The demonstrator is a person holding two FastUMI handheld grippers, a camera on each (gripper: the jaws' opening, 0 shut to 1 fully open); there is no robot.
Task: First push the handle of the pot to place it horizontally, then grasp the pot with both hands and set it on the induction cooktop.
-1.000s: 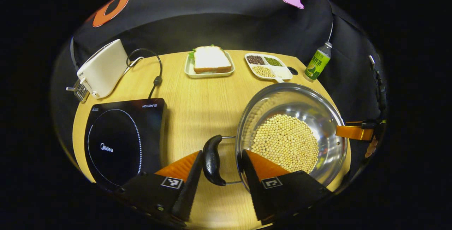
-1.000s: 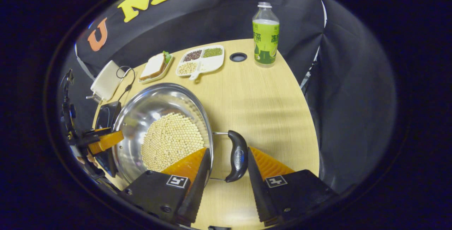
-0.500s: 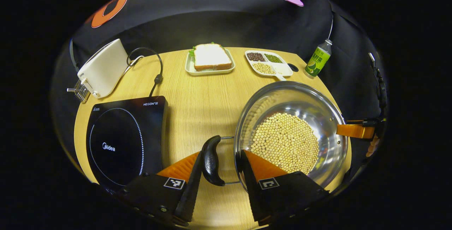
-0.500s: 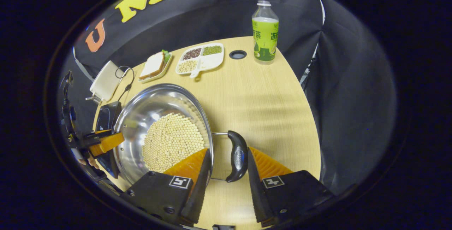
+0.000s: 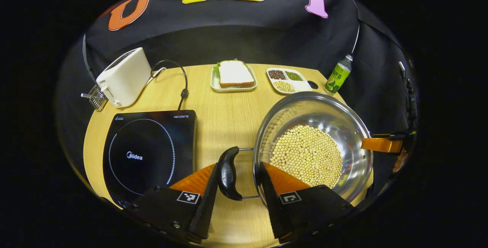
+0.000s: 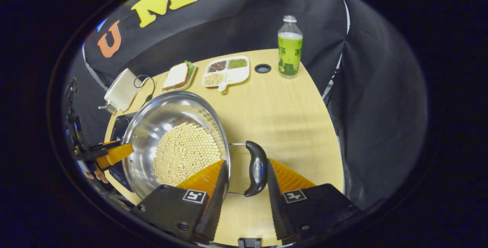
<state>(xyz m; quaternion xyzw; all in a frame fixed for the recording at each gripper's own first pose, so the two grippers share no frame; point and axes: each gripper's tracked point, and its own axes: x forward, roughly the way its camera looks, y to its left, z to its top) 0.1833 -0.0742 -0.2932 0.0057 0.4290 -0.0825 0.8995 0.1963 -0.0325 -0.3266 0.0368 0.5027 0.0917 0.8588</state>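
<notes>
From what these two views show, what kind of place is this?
Probably a mock kitchen set up in a recording booth: an induction cooktop, a toaster and a pot of beans stand on one wooden table before a black cloth wall.

You have a pot (image 5: 335, 126) of polished metal, its inner wall mirror-bright and reflecting the matt, pebbly soybeans (image 5: 307, 154) heaped in it. Beside the pot's rim, each loop handle (image 5: 227, 173) looks like smooth glossy plastic on thin bare wire. Left of the pot, your induction cooktop (image 5: 148, 152) has a glassy, glossy top. The worktop (image 5: 225, 114) under the pot shows pale wood grain with a satin sheen. Beyond the pot, the toaster (image 5: 124, 77) looks like smooth matt plastic.
</notes>
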